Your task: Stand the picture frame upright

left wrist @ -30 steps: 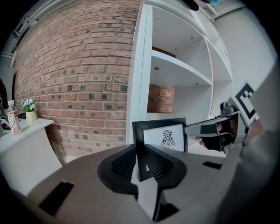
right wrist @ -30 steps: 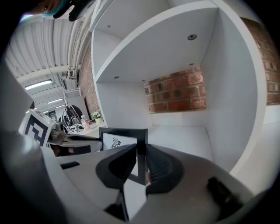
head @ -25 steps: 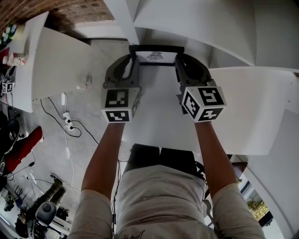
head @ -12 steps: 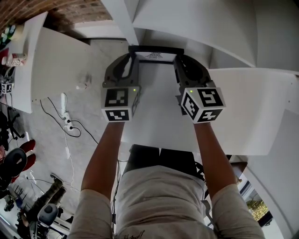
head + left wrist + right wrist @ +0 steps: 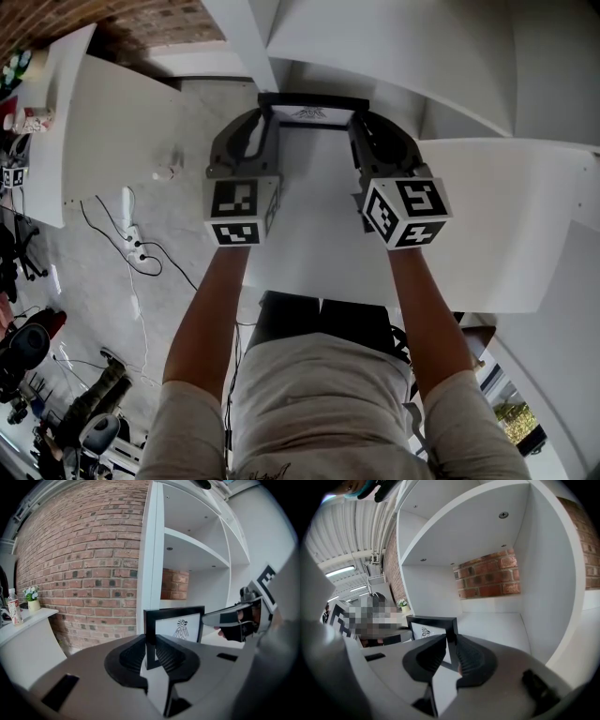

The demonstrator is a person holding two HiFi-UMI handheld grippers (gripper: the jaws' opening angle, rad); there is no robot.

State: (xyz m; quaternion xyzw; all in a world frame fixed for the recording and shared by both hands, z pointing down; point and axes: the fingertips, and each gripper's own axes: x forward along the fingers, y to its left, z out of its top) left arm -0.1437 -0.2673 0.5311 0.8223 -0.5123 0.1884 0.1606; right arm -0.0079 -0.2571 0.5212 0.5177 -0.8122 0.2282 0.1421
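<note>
Head view: shows the black picture frame (image 5: 314, 97) upright at the far end of a white tabletop (image 5: 319, 234), just before a white shelf unit (image 5: 394, 56). Pinched from both sides: left gripper (image 5: 269, 127) on its left edge, right gripper (image 5: 356, 129) on its right edge, marker cubes toward the camera.

Left gripper view: clamped on the frame's left side bar, ribbed pads (image 5: 133, 656) pressing both faces. Shows a white print with a small dark emblem (image 5: 181, 629), and a brick wall (image 5: 84, 564) beyond.

Right gripper view: closed likewise on the right side bar. Bottom edge hidden, so cannot tell contact with the tabletop.
</note>
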